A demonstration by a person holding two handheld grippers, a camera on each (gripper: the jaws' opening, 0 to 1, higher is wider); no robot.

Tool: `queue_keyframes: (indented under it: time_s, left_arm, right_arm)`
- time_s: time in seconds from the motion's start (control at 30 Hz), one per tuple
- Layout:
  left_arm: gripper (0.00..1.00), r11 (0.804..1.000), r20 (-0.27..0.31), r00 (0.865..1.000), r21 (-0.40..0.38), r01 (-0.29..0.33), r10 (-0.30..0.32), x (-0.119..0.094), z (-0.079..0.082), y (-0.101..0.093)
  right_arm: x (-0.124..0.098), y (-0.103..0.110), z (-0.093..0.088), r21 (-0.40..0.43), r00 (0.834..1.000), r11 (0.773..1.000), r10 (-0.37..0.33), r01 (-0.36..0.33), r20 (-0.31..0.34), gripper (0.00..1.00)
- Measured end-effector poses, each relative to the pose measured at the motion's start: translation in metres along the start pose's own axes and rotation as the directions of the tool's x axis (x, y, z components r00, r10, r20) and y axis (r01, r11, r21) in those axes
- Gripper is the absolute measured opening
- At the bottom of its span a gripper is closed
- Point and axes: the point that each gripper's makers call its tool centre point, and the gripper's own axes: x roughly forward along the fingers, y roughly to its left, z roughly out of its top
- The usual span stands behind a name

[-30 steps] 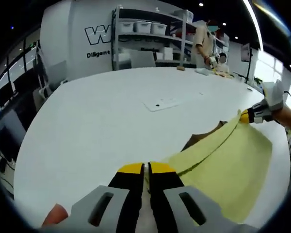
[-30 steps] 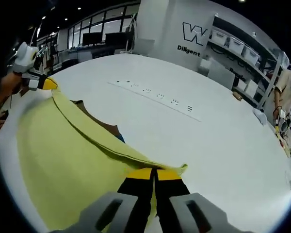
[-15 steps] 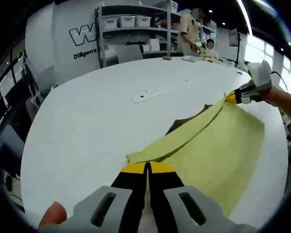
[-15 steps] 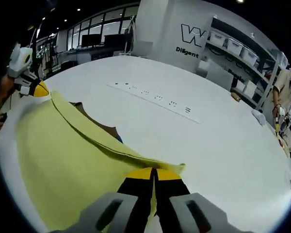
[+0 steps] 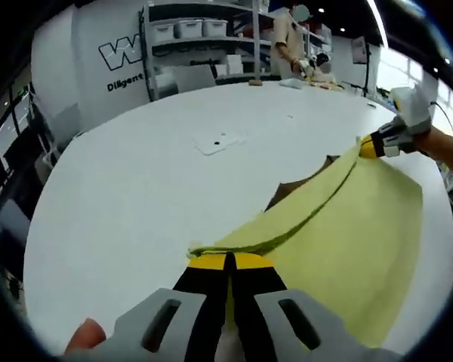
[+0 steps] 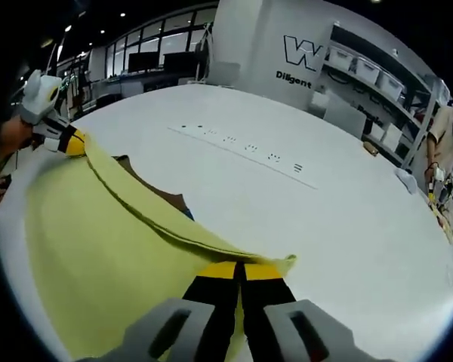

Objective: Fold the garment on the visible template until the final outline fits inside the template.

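A yellow garment point(image 5: 340, 226) hangs stretched between my two grippers over a large white table point(image 5: 136, 173). My left gripper point(image 5: 228, 262) is shut on one end of its upper edge; in the right gripper view the same gripper point(image 6: 74, 143) pinches the far corner. My right gripper point(image 6: 241, 269) is shut on the other end of that edge, and in the left gripper view it point(image 5: 366, 147) holds the far corner. Under the lifted cloth point(image 6: 98, 256) a brown template point(image 5: 294, 190) peeks out, mostly hidden; a brown patch point(image 6: 162, 197) with a bit of blue shows beneath the fold.
A strip of sockets point(image 6: 241, 151) runs across the table, and a small white plate point(image 5: 217, 141) lies on it. Shelves with bins point(image 5: 196, 45) stand behind, where a person point(image 5: 287, 41) works at the far end. A fingertip point(image 5: 87, 333) shows at the bottom left.
Both views shifted slightly as the hands moved. The garment's held edge stays taut; the far gripper in each view sits a little lower and closer in than before.
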Motion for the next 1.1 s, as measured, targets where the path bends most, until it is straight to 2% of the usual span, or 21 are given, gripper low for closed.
queue_keyframes:
  time_s: [0.13, 0.33, 0.4, 0.43, 0.47, 0.53, 0.67, 0.83, 0.87, 1.03, 1.1]
  left_arm:
    - [0.00, 1.000, 0.002, 1.000, -0.018, -0.017, 0.017, 0.006, 0.003, 0.008]
    - [0.00, 1.000, -0.016, 0.999, 0.004, -0.029, 0.030, 0.012, -0.004, 0.009]
    - [0.00, 0.999, -0.042, 0.998, 0.023, -0.040, 0.041, 0.012, -0.010, 0.010]
    - [0.00, 0.999, -0.024, 0.999, 0.024, -0.041, 0.042, 0.014, -0.009, 0.010]
    - [0.00, 0.999, -0.036, 0.998, 0.021, -0.044, 0.045, 0.014, -0.010, 0.010]
    - [0.00, 0.998, -0.039, 0.998, 0.027, -0.052, 0.053, 0.013, -0.010, 0.009]
    - [0.00, 0.998, -0.031, 0.998, 0.028, -0.055, 0.056, 0.012, -0.011, 0.011]
    - [0.00, 0.999, -0.036, 0.998, 0.018, -0.049, 0.050, 0.007, -0.011, 0.005]
    - [0.00, 0.999, -0.038, 0.998, 0.019, -0.048, 0.048, 0.006, -0.011, 0.004]
    - [0.00, 0.999, -0.024, 0.999, 0.011, -0.045, 0.045, -0.010, -0.004, 0.000]
    - [0.00, 0.999, 0.001, 0.999, 0.000, -0.041, 0.041, -0.017, 0.000, -0.002]
  right_arm:
    - [0.003, -0.002, 0.000, -0.001, 1.000, 1.000, -0.006, 0.006, 0.004, 0.00]
    - [0.005, -0.003, 0.002, -0.006, 1.000, 1.000, -0.012, 0.012, 0.009, 0.00]
    - [0.006, -0.004, 0.002, -0.008, 1.000, 1.000, -0.016, 0.016, 0.006, 0.00]
    - [0.006, -0.005, 0.002, -0.006, 1.000, 1.000, -0.019, 0.019, 0.004, 0.00]
    - [0.005, -0.006, 0.000, 0.013, 1.000, 1.000, -0.027, 0.027, -0.005, 0.00]
    - [0.003, -0.013, -0.002, 0.000, 0.998, 0.998, -0.064, 0.064, -0.023, 0.00]
    - [0.004, -0.012, -0.003, 0.038, 0.998, 0.998, -0.055, 0.055, -0.013, 0.00]
    - [0.003, -0.011, -0.002, 0.046, 0.999, 0.998, -0.042, 0.042, -0.015, 0.00]
    - [0.002, -0.011, -0.001, 0.054, 0.999, 0.998, -0.037, 0.037, -0.007, 0.04]
    - [-0.013, -0.010, 0.004, 0.048, 0.999, 0.998, -0.042, 0.041, 0.017, 0.03]
    - [-0.022, -0.011, 0.007, 0.063, 0.999, 0.997, -0.042, 0.040, 0.033, 0.03]
